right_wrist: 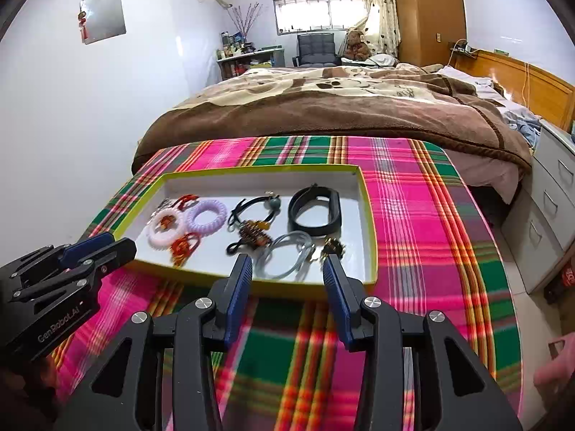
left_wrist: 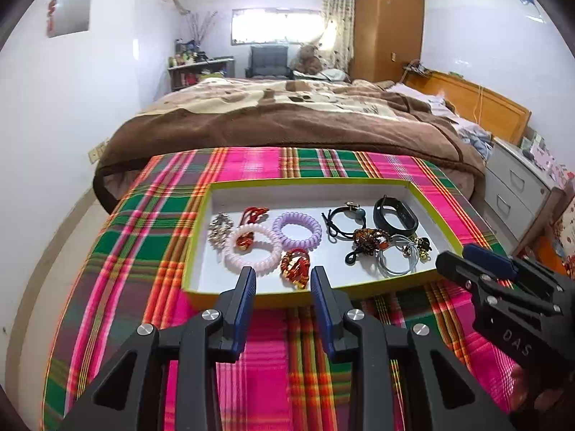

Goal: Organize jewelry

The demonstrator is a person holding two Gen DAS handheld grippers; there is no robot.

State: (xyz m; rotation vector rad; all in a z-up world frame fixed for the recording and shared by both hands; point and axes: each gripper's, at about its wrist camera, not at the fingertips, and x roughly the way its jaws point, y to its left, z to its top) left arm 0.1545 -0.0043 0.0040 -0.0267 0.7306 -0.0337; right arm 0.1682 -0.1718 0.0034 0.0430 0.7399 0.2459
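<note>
A shallow white tray with a yellow-green rim (left_wrist: pixel 201 237) (right_wrist: pixel 368 215) lies on the plaid cloth. It holds a pink coil band (left_wrist: pixel 251 253), a purple coil band (left_wrist: pixel 296 230), a red-gold clip (left_wrist: pixel 295 267), a black wristband (left_wrist: pixel 395 215) (right_wrist: pixel 316 212), grey hair ties (left_wrist: pixel 397 258) (right_wrist: pixel 284 255) and a brown beaded piece (right_wrist: pixel 255 235). My left gripper (left_wrist: pixel 283 276) is open and empty at the tray's near rim, in front of the red-gold clip. My right gripper (right_wrist: pixel 287 264) is open and empty at the near rim, in front of the grey ties.
The tray sits on a table with a pink, green and orange plaid cloth (left_wrist: pixel 251 352). A bed with a brown blanket (left_wrist: pixel 287 118) stands behind it. White drawers (left_wrist: pixel 514 190) are at the right, a white wall at the left.
</note>
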